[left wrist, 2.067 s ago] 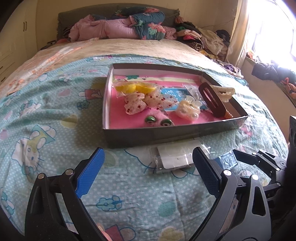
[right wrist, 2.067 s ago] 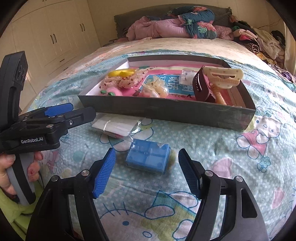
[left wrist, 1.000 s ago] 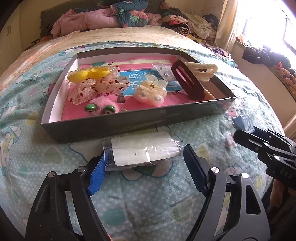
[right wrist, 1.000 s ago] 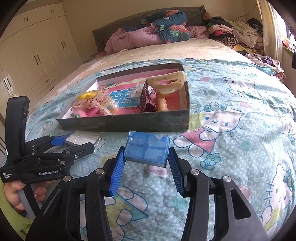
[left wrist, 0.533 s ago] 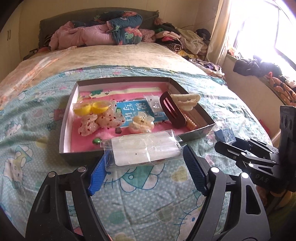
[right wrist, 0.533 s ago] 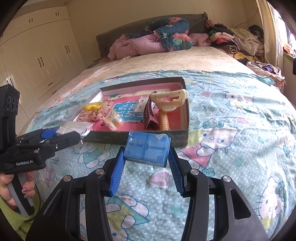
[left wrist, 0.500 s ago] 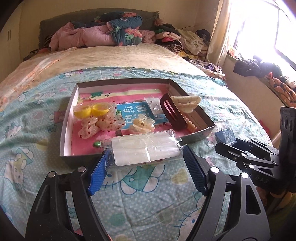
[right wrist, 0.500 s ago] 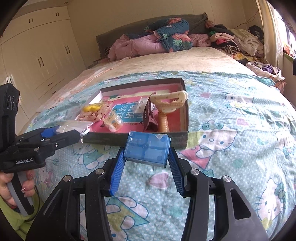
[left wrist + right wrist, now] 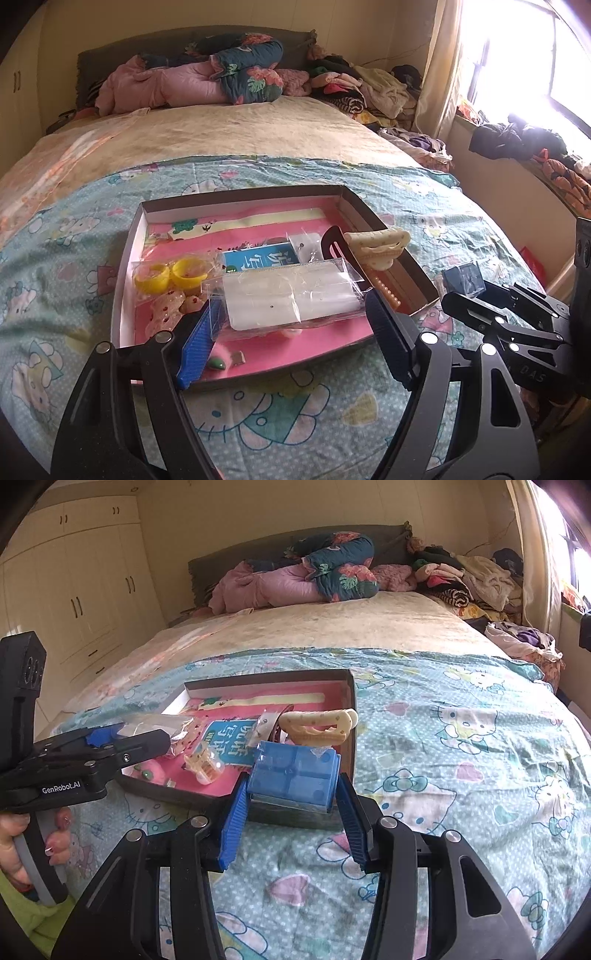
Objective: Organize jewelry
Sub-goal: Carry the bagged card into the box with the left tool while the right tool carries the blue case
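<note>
Over a bed (image 9: pixel 258 133) spread with a turquoise cartoon-cat sheet (image 9: pixel 461 738), I hold both grippers above a shallow dark cardboard tray with a pink lining (image 9: pixel 127 258). My left gripper (image 9: pixel 291 325) has its blue-padded fingers (image 9: pixel 195 343) pinching the two ends of a clear plastic packet with a white card inside (image 9: pixel 288 295), which hangs in the air over the near half of the tray. My right gripper (image 9: pixel 291 805) has its fingers (image 9: pixel 232 823) clamped on the sides of a small translucent blue plastic box (image 9: pixel 291 775), held clear of the sheet just in front of the tray's near right corner. Lying in the tray are two yellow plastic rings in a clear bag (image 9: pixel 170 273), a blue printed card (image 9: pixel 225 738), a cream-coloured claw hair clip (image 9: pixel 376 245) resting against a dark brown hair clip (image 9: pixel 336 240), a pale pearly clip (image 9: pixel 203 764) and a pink fluffy piece with a green bead (image 9: pixel 147 771). A hand with pink-painted nails (image 9: pixel 22 834) grips the left gripper's handle at the left edge of the right wrist view. Pink and floral bedding (image 9: pixel 199 77) is heaped against the headboard.
</note>
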The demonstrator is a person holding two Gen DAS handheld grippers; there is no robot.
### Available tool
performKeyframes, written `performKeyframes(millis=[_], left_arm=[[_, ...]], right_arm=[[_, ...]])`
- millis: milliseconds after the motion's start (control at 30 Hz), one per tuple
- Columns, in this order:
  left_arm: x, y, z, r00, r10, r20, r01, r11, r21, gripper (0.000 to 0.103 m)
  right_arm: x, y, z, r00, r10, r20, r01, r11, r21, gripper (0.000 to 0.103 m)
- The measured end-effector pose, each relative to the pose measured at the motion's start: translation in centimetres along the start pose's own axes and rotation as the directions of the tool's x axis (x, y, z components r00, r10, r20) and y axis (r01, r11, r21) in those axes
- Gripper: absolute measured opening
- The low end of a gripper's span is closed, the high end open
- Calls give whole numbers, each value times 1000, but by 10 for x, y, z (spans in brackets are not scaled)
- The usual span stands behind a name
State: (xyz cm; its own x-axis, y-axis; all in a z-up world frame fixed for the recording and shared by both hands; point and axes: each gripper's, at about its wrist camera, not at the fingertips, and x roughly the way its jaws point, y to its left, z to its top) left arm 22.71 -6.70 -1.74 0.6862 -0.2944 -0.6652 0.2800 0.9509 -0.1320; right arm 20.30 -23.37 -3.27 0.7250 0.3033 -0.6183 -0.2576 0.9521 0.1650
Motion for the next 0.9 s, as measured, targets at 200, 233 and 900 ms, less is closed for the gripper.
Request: performKeyframes(millis=[200,233,900], left_arm=[[20,-1,6,1000,5,-16,-5,1000,6,68],[23,0,8,1000,6,-15,-5,1000,6,68],[76,13,25,996,32,-82,-33,999,-10,49]], right_arm=[[12,-8,9,1000,-20,-2,20,1000,-5,45],[15,-10,10,1000,-21,-2,21,1000,-6,45],[60,-11,24,998,-31,-55,28,999,-45,45]])
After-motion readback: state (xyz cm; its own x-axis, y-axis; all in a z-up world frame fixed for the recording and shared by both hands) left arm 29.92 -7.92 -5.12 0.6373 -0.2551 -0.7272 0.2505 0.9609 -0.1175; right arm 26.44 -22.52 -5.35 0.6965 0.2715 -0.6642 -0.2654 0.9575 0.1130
